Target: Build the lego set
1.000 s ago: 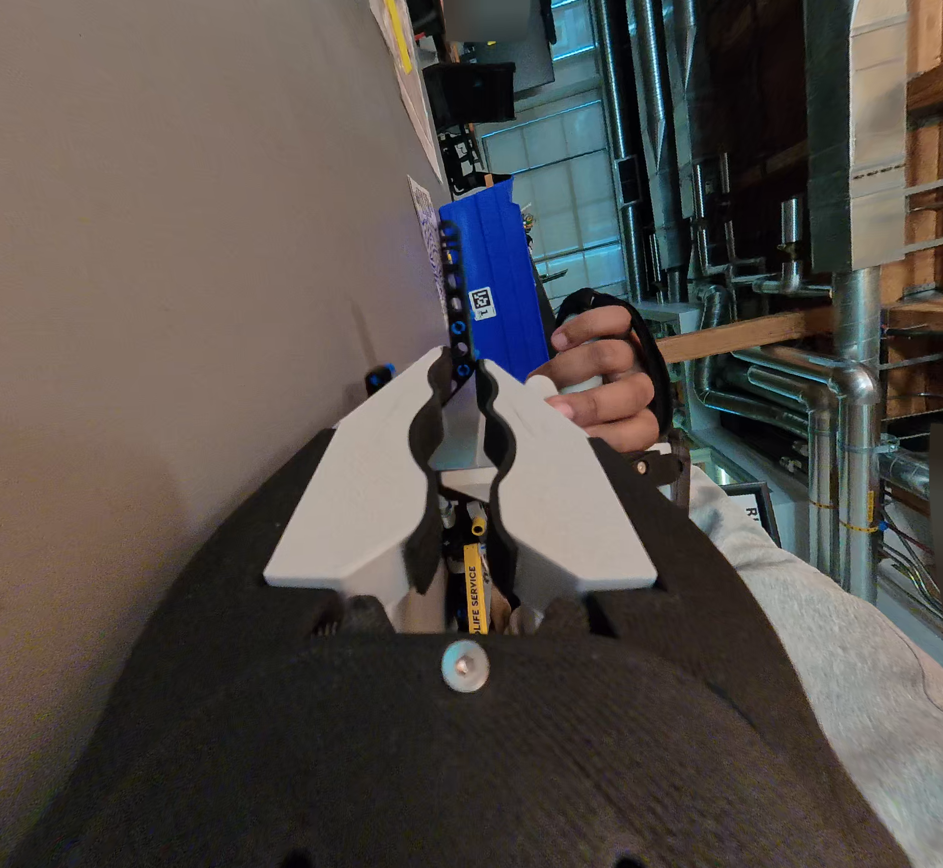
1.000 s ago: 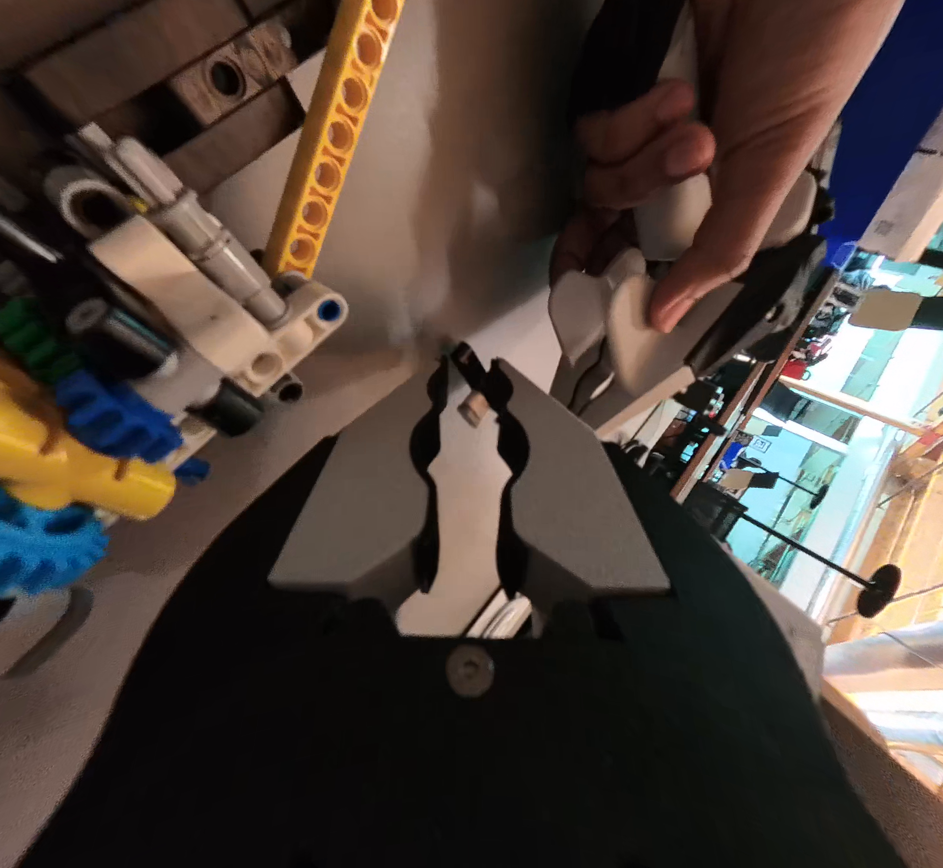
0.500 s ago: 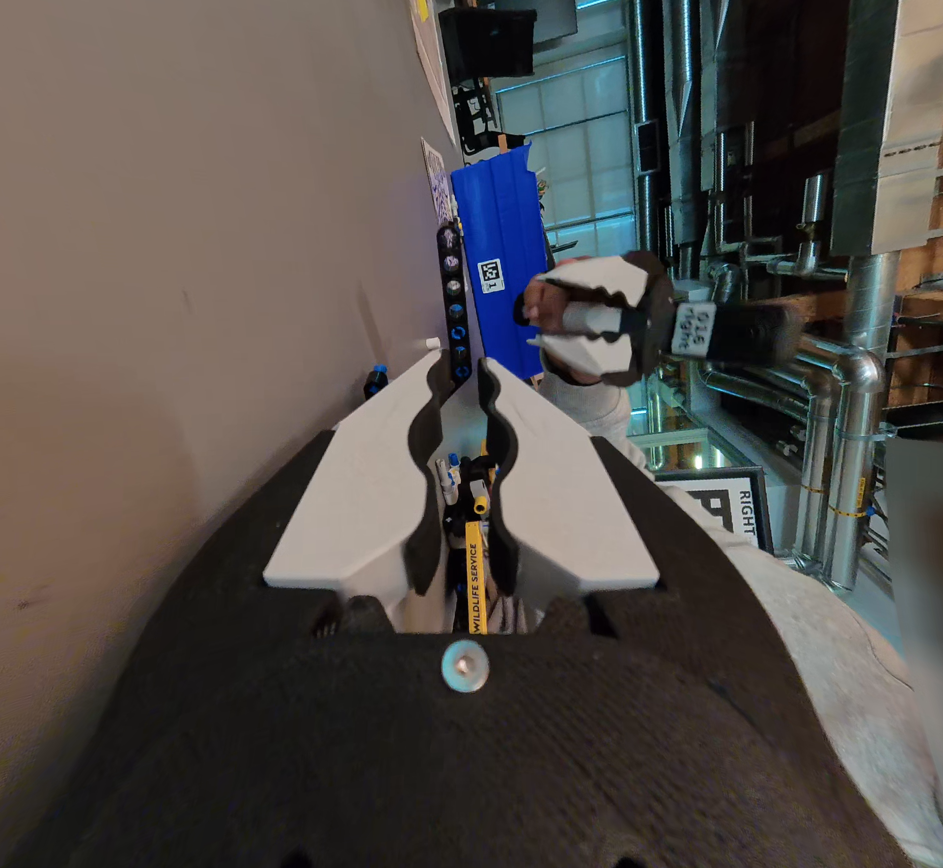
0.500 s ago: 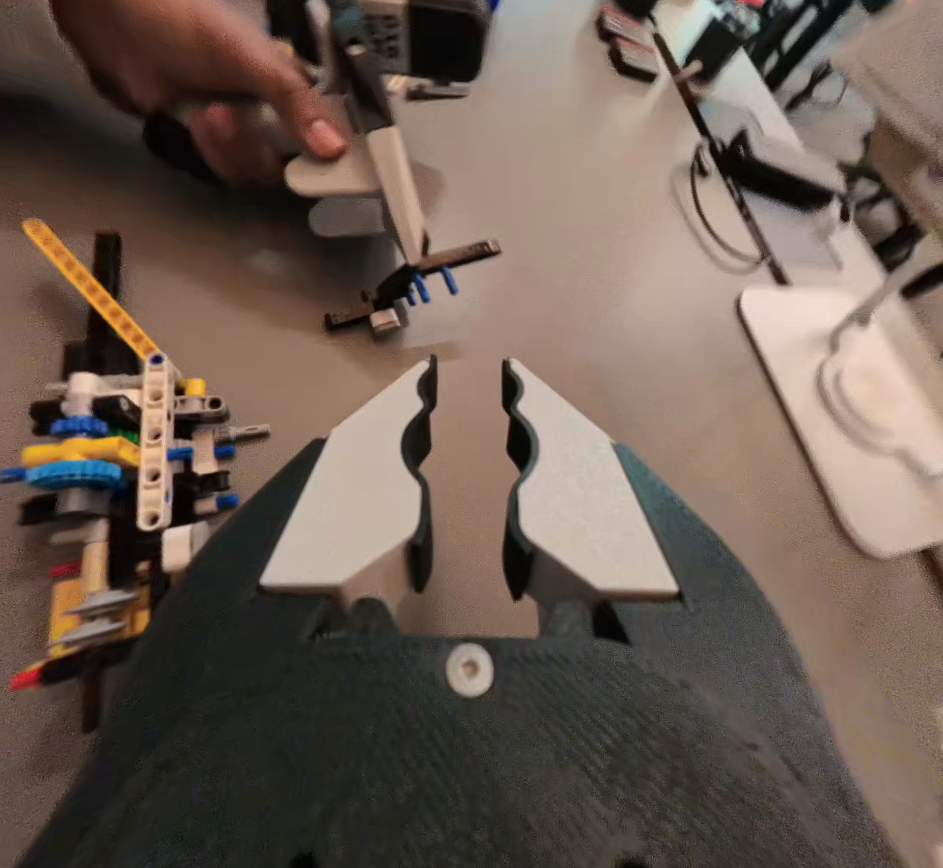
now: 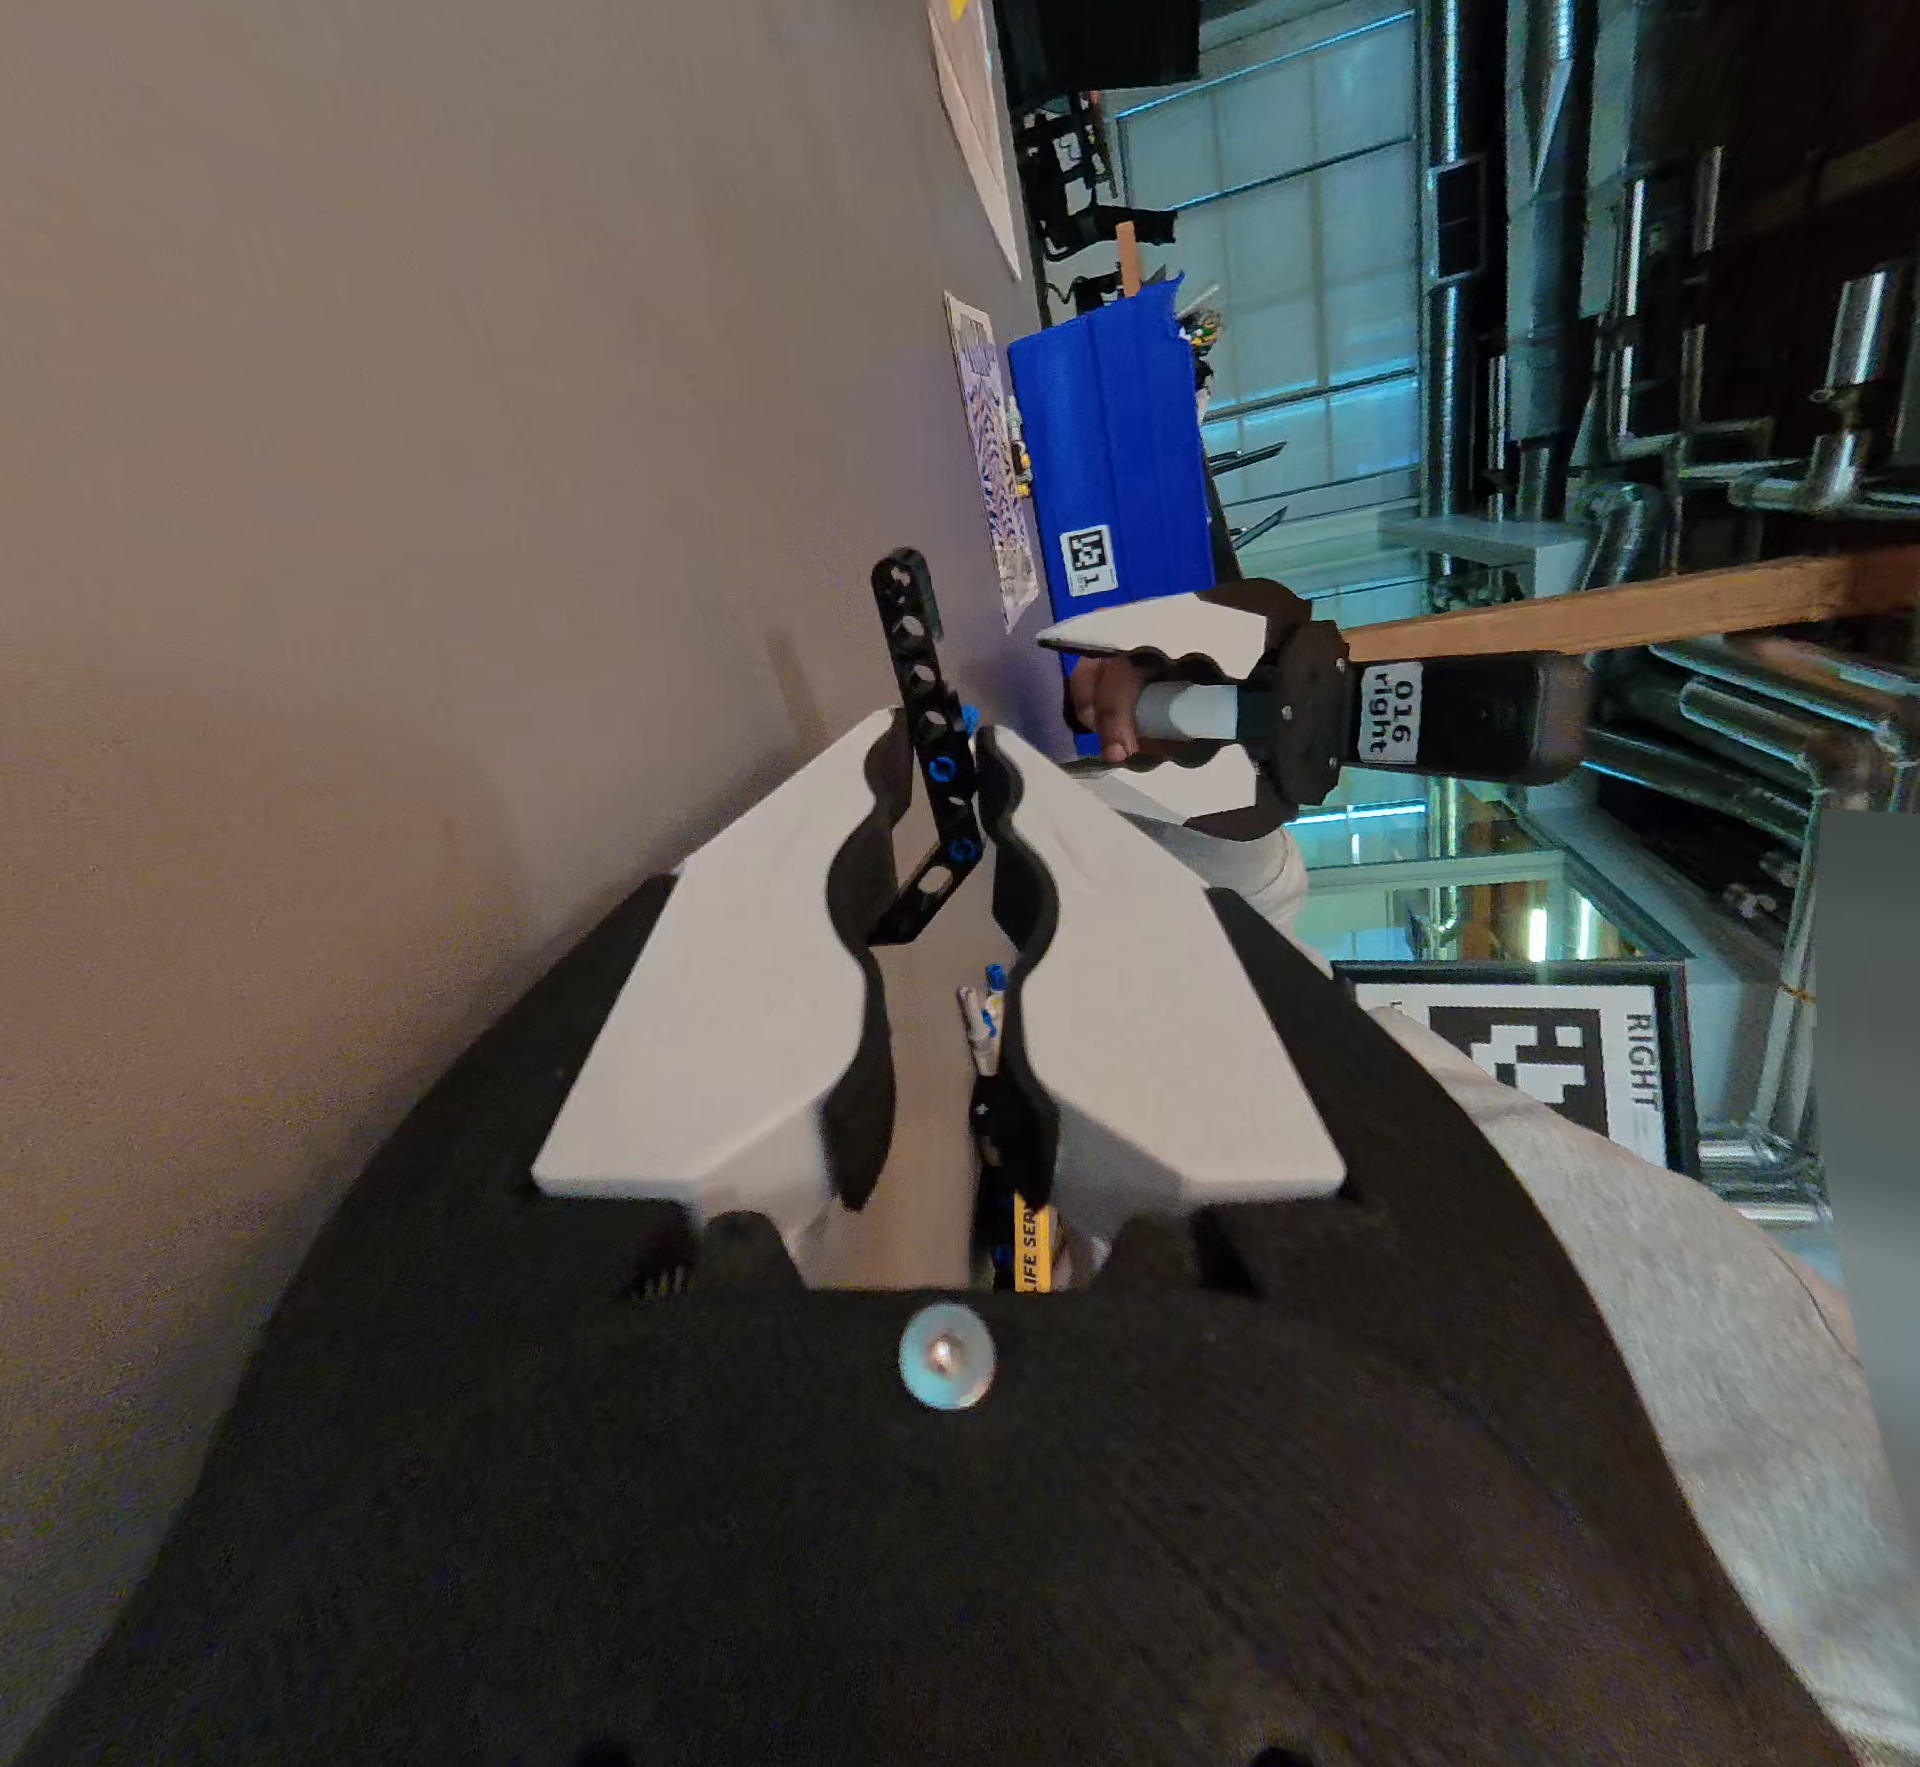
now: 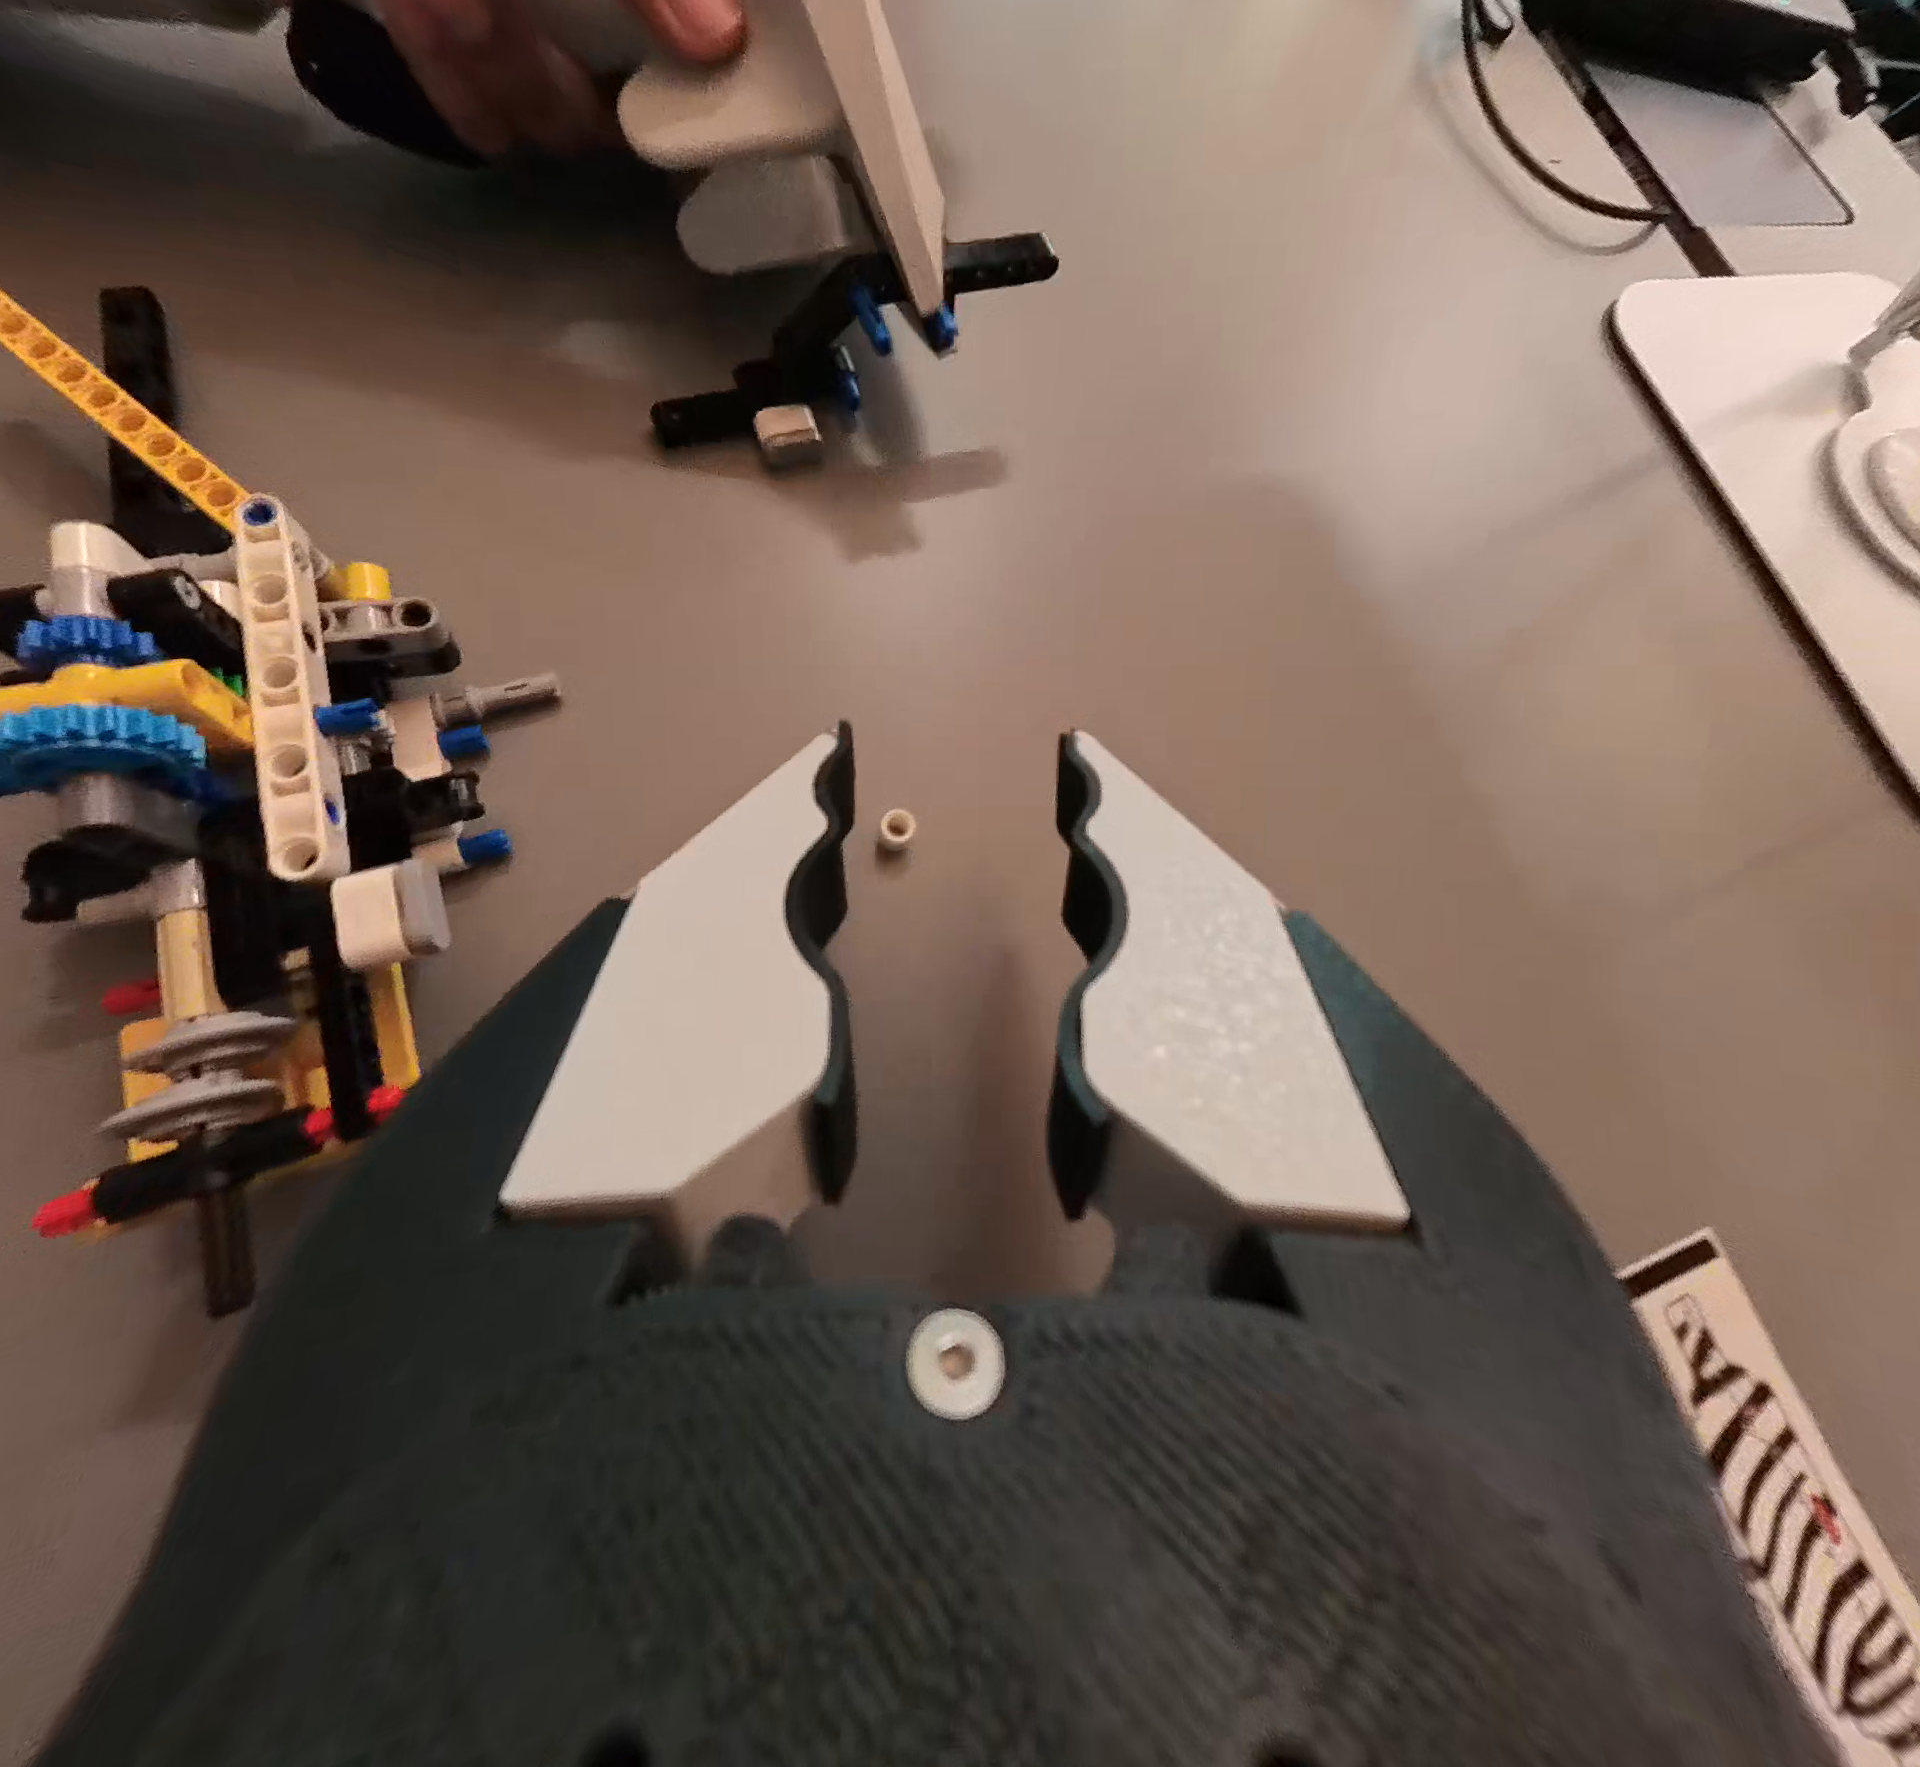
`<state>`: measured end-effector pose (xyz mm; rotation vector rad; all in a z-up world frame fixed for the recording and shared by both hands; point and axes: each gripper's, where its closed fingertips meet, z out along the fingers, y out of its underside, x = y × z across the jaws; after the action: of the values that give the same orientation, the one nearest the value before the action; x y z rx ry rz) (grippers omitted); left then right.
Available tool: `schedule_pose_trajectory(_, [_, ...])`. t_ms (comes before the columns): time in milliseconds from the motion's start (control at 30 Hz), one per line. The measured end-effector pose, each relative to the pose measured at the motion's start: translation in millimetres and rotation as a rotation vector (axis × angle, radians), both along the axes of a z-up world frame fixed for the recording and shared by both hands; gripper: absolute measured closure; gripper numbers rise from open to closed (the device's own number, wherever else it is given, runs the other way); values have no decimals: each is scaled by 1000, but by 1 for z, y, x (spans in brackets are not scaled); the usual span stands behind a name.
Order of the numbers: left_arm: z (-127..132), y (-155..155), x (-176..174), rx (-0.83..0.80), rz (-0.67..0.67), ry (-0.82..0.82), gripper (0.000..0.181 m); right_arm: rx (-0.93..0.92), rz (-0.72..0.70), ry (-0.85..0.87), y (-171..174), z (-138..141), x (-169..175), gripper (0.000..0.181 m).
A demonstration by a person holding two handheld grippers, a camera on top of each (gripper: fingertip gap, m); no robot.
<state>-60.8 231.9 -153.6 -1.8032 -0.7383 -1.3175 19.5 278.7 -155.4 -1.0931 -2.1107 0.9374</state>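
Lego model [image 6: 223, 813], part-built in yellow, blue, white and black, lay on the grey tabletop [image 6: 1299, 626], the landmark for this stage of the build. Beyond the model, the left hand-held gripper [image 6: 914, 304] was clamped on a bent black beam [image 6: 831, 346] studded with blue pins, its lower end resting on the tabletop. To the model's right, the right hand-held gripper [image 6: 951, 772] hovered with jaws wide apart, gripping nothing. Between its fingertips, farther from the model than the left fingertip, sat a tiny tan bushing [image 6: 897, 825]. Judging by the layout, the step in hand was fetching that bushing for the beam; the next move called for a centred, gentle pinch, since so small a part could easily skid away.
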Motion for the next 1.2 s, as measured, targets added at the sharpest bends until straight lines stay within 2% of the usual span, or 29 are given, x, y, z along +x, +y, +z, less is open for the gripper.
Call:
schedule_pose_trajectory(133, [8,-2,0,61,-4,-61,172,0,-47,19,13,3,-6,138])
schedule_pose_trajectory(233, [13,-6,3,99,-26,-71,162,5,-61,24,22,-4,-3,136])
schedule_pose_trajectory(333, [12,-8,7,104,-52,-22,156,-67,-29,9,16,-12,6,136])
schedule_pose_trajectory(567, [13,-12,10,139,-69,36,152,-74,-26,-15,15,-15,8,144])
schedule_pose_trajectory(633, [14,-13,10,152,-71,38,152,-49,-36,-3,16,-15,6,153])
schedule_pose_trajectory(733, [13,-14,10,145,-77,32,154,20,-89,166,28,9,-1,181])
schedule_pose_trajectory(800, [13,-15,11,148,-81,33,154,38,-136,260,35,32,-3,181])
schedule_pose_trajectory(833, [14,-15,11,154,-80,38,152,37,-168,285,38,41,-4,177])
schedule_pose_trajectory(900, [16,-15,11,173,-74,55,149,28,-240,316,44,51,-6,154])
schedule_pose_trajectory(933, [19,-16,10,199,-65,77,148,26,-268,330,44,53,-7,140])
schedule_pose_trajectory(1067, [29,-19,5,279,-12,159,143,74,-326,393,39,52,-10,106])
schedule_pose_trajectory(1167, [26,-19,8,264,-20,211,141,120,-344,408,35,46,-13,87])
schedule_pose_trajectory(1200, [18,-19,10,218,-38,234,141,108,-331,380,30,40,-13,88])
